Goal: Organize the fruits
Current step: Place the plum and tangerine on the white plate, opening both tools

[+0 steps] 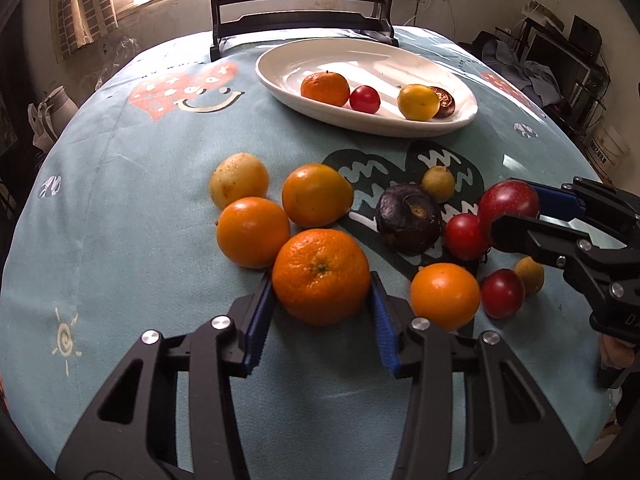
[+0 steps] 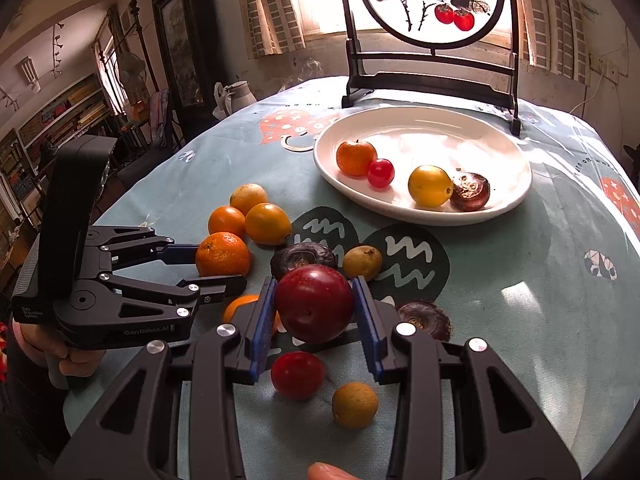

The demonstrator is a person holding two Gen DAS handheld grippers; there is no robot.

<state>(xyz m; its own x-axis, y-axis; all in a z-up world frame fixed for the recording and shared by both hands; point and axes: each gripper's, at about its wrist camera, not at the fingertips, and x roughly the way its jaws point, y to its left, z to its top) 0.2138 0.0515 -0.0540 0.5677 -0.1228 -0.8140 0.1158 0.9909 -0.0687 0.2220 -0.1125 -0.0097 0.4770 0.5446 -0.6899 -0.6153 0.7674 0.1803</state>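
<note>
Surroundings: white plate (image 1: 280, 80) on the worktop (image 1: 140, 200) holds four fruits; loose oranges and a dark fruit (image 1: 408, 224) crowd the middle.
Left tongs (image 1: 322, 304): clamped on a dimpled mandarin (image 1: 320, 276) resting on the cloth.
Right tongs (image 2: 314, 308): clamped on a glossy red plum (image 2: 314, 302), above a small red fruit (image 2: 298, 374).
Right view only: painted screen (image 2: 432, 4) behind the plate.

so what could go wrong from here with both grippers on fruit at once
1. The left gripper clamps a tangerine touching other oranges; lifting it may set them rolling.
2. The right gripper holds a smooth round plum, which could slip out.
3. Both head for one white plate and may collide.
</note>
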